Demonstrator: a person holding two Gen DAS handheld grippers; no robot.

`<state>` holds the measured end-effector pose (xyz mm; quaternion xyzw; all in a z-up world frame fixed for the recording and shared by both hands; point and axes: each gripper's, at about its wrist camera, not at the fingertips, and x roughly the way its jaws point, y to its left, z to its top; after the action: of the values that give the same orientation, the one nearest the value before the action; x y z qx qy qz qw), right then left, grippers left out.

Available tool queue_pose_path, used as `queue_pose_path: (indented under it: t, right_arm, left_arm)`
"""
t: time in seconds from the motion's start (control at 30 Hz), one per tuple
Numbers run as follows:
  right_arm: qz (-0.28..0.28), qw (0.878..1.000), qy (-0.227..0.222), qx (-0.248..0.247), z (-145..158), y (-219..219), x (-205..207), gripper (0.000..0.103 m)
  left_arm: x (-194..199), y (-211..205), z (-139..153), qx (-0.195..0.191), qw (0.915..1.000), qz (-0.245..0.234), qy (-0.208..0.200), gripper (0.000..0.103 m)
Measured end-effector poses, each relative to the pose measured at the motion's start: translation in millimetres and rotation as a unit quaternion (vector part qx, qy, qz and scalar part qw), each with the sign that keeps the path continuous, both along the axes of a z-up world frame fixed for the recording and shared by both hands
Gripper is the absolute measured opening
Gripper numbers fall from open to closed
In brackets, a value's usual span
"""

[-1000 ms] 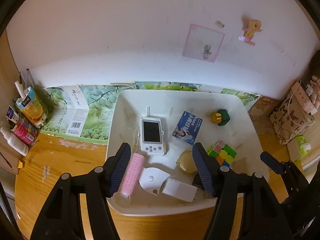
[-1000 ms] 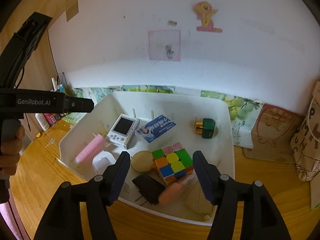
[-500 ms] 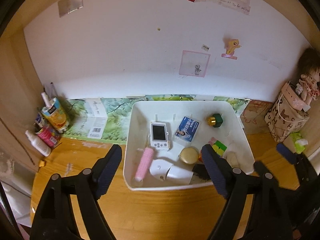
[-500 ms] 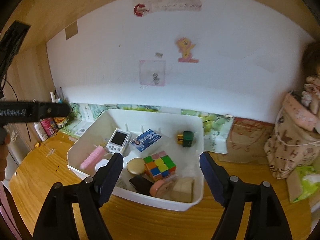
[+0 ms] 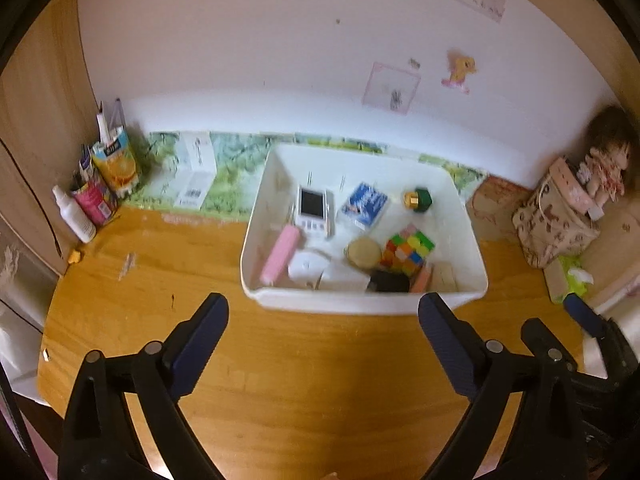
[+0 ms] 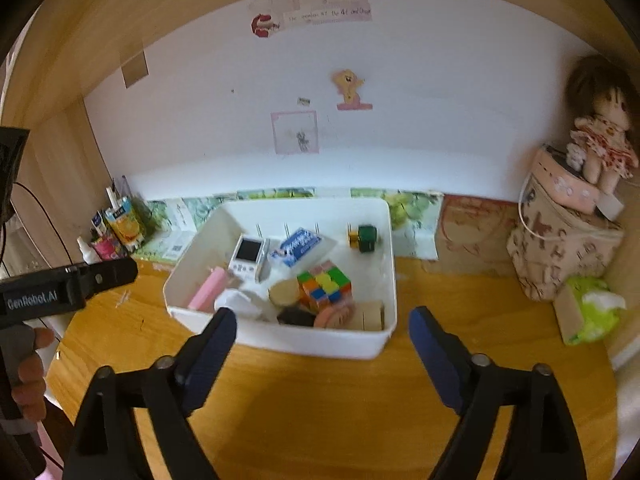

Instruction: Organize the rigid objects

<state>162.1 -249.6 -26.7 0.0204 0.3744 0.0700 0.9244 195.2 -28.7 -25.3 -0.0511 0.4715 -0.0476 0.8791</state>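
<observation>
Left wrist view: we are spreading our empty left claw [image 5: 322, 312] and right claw [image 6: 322, 326] wider over the surface [image 5: 320, 380], near the white bin [image 5: 360, 302].

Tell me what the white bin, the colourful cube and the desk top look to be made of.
White bin: likely moulded plastic, given its smooth, faintly glossy walls and rounded corners. Colourful cube: probably hard plastic, with bright, flat-coloured square tiles. Desk top: wood or wood-look laminate, orange-brown with visible grain and a slight sheen; which one cannot be told.
</observation>
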Motion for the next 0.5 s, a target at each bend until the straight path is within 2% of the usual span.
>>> queue_pose_path:
  t: [0.03,0.07,0.23,0.33,0.4,0.5]
  right_arm:
    - [0.002,1.0,0.007,-0.001,1.2,2.3,-5.3,0.102]
    - [0.0,1.0,0.013,-0.003,2.0,4.1,-9.8,0.103]
    - [-0.014,0.998,0.06,-0.002,0.2,14.4,-28.0,0.103]
    - [-0.018,0.996,0.087,-0.003,-2.8,19.7,-38.6,0.103]
    - [-0.025,0.994,0.104,-0.002,-4.4,22.0,-44.0,0.103]
    - [-0.03,0.992,0.116,0.025,-5.5,23.2,-52.3,0.103]
  left_arm:
    - [-4.4,1.2,-1.6,0.006,1.0,0.0,0.004,0.097]
    - [-9.0,3.8,-2.8,0.005,0.9999,0.002,0.009,0.097]
    - [-27.0,18.6,-4.7,-0.032,0.9985,0.007,0.043,0.099]
    - [-38.4,19.8,-2.8,-0.005,0.9992,0.012,0.038,0.099]
    - [-44.4,21.5,-1.7,-0.006,0.9993,0.012,0.036,0.099]
    - [-50.4,25.4,0.8,-0.014,0.999,0.018,0.039,0.099]
